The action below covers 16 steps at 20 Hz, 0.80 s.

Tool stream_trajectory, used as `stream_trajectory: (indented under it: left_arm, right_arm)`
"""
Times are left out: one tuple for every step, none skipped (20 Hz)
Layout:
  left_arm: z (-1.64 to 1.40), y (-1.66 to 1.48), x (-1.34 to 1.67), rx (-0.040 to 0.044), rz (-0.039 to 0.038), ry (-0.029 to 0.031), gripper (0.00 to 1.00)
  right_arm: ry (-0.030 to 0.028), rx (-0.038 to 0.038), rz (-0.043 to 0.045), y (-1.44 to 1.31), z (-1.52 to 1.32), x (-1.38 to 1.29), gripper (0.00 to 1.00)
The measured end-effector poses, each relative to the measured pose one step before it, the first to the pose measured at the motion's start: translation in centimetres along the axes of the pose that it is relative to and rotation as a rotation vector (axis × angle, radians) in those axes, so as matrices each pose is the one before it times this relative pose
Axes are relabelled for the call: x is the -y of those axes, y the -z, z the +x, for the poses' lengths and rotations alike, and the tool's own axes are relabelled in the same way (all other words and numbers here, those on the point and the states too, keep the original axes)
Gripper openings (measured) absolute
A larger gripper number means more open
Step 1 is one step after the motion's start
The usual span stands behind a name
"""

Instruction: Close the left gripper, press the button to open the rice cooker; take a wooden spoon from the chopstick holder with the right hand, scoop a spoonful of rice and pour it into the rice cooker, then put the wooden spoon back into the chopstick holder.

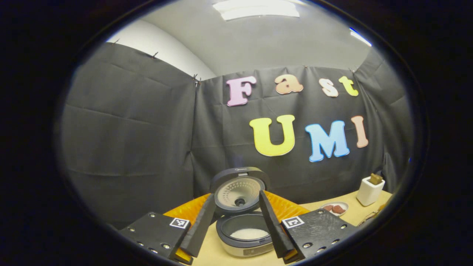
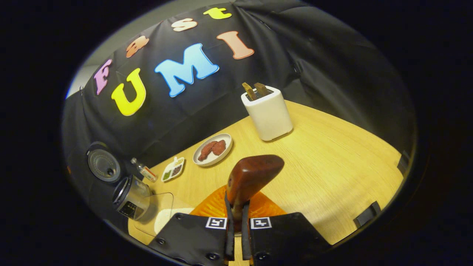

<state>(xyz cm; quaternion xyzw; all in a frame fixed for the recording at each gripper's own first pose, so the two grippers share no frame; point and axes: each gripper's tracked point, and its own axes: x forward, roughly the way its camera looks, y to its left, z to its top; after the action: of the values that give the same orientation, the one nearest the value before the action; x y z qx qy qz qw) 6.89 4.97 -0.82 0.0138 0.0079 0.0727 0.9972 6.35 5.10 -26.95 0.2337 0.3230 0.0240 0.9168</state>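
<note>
Left gripper view: left gripper [image 1: 236,225] spread wide, nothing held, fingers framing the rice cooker [image 1: 244,232], lid [image 1: 239,192] up, white rice in the pot. Farther right a plate [image 1: 335,209] with reddish pieces, then the white chopstick holder [image 1: 370,190] on the wooden table [image 1: 325,207]. Right gripper view: rice cooker at far left, plate mid, chopstick holder upright near the wall; right gripper [image 2: 236,229] nearly closed, both fingers pinching the wooden spoon [image 2: 251,179], bowl raised above an orange mat [image 2: 218,207].
</note>
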Motion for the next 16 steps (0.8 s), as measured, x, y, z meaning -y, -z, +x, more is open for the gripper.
stream_trajectory:
  left_arm:
    - [0.018,0.025,-0.324,0.0021,-0.00179,-0.00486,0.75]
    - [0.077,0.024,-0.441,0.00244,-0.0036,-0.00719,0.76]
    - [0.169,0.018,-0.237,-0.00015,-0.00443,-0.00326,0.76]
    - [-0.003,0.048,-0.33,-0.00173,-0.00269,-0.00521,0.76]
    - [0.097,0.189,-0.291,-0.00033,-0.00266,-0.0052,0.75]
    - [0.084,0.01,-0.308,-0.0009,-0.00243,-0.00312,0.75]
    - [0.078,0.133,-0.221,-0.0011,-0.00163,-0.00466,0.75]
    - [0.08,0.085,-0.215,-0.00014,-0.00153,-0.00252,0.75]
    - [0.077,0.162,-0.224,0.00012,-0.00194,-0.00245,0.75]
    - [0.076,0.055,-0.209,0.0002,-0.00287,-0.00198,0.75]
    - [0.019,0.221,-0.145,-0.00116,-0.00172,-0.00154,0.76]
    - [0.065,0.202,-0.234,-0.00193,-0.00113,-0.00146,0.76]
    - [0.078,0.223,-0.118,-0.00276,0.00019,-0.00143,0.76]
    - [0.046,0.156,-0.179,-0.00315,0.00035,-0.00074,0.76]
    - [0.184,0.348,-0.075,-0.00368,0.00033,-0.00101,0.76]
    - [0.17,0.222,-0.082,-0.00609,0.00058,-0.00042,0.76]
  right_arm:
    - [-0.0073,-0.00101,-0.02333,-0.104,-0.166,-0.333,0.05]
    - [0.00009,0.00534,-0.02266,-0.406,-0.337,-0.597,0.09]
    - [0.00281,0.00549,-0.02831,-0.488,-0.127,-0.327,0.09]
    - [0.00101,0.00691,-0.02842,-0.659,-0.278,-0.267,0.09]
    - [-0.00076,0.00497,-0.01751,-0.688,-0.272,-0.384,0.09]
    - [0.00304,0.01281,-0.02638,-0.795,-0.456,-0.396,0.09]
    - [0.00197,0.01216,-0.02176,-0.713,-0.287,-0.324,0.09]
    - [0.0017,0.0174,-0.02947,-0.842,-0.401,-0.46,0.09]
    - [0.00053,0.01393,-0.02377,-0.738,-0.278,-0.356,0.09]
    - [-0.00001,0.01539,-0.02529,-0.714,-0.203,-0.484,0.09]
    - [-0.00187,0.01544,-0.0236,-0.696,-0.127,-0.469,0.09]
    - [-0.00208,0.01424,-0.02197,-0.624,-0.225,-0.529,0.09]
    - [-0.00326,0.01304,-0.02165,-0.636,-0.091,-0.59,0.09]
    - [-0.00609,0.0134,-0.0245,-0.555,-0.151,-0.734,0.09]
    - [-0.00734,0.01449,-0.02507,-0.632,-0.101,-0.732,0.09]
    - [-0.00913,0.01358,-0.02257,-0.449,-0.049,-0.843,0.09]
